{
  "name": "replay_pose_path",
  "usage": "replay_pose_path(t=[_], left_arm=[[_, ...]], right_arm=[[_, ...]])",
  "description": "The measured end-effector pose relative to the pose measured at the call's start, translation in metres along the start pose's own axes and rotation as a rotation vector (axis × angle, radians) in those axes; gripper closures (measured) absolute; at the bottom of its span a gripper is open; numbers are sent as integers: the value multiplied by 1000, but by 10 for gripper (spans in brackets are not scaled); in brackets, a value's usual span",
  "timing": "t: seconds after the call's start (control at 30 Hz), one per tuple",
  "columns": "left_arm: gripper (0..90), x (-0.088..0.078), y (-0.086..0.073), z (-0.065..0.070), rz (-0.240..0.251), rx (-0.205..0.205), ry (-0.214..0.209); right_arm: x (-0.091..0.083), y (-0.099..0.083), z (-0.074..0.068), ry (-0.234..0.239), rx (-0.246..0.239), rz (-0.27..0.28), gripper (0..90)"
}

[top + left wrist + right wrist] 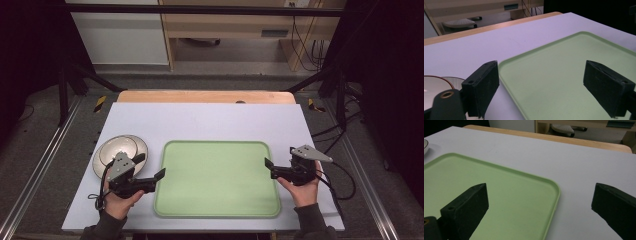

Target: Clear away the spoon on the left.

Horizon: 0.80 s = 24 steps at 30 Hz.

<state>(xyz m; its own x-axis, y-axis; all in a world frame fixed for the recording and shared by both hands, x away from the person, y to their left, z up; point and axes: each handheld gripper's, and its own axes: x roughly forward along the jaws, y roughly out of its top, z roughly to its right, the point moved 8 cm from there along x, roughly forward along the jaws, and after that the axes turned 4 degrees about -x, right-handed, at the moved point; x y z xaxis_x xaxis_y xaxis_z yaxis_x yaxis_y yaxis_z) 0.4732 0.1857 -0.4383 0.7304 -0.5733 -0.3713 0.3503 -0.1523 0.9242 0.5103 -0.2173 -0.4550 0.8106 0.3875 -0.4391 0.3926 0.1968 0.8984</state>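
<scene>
Both forearms enter at the near edge of the table (210, 116) in the high view, each hand holding a two-jaw gripper.

Left gripper (152, 179): held by the left hand (118, 202) at the near-left part of the table. Its jaws are spread wide and hold nothing. In the left gripper view (546, 88), one jaw sits over the white table surface just outside the left rim of the tray, and the other jaw sits over the tray's green floor. A cable trails from this gripper toward the near-left.

Right gripper (270, 169): held by the right hand (304, 189) at the right side of the tray. Its jaws are likewise spread wide and empty. In the right gripper view (540, 206), one jaw hangs over the tray floor and the other over the bare table, with the tray's far-right corner between them.

Tray (217, 177): light green, rectangular with rounded corners and a low raised rim, lying flat at the near-centre of the table between the two grippers. Its floor is bare.

Dishes (120, 152): a shallow white dish stacked on a larger white plate, positioned left of the tray and just beyond the left gripper. A thin dark rim line is visible on the plate in the left gripper view (434, 83).
</scene>
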Motion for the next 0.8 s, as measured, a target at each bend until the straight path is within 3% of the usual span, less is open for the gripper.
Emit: replay_pose_path(t=[0.8], left_arm=[[116,-26,21,-9,29,16,-3]], right_arm=[[-2,1,0,-3,1,2,14]])
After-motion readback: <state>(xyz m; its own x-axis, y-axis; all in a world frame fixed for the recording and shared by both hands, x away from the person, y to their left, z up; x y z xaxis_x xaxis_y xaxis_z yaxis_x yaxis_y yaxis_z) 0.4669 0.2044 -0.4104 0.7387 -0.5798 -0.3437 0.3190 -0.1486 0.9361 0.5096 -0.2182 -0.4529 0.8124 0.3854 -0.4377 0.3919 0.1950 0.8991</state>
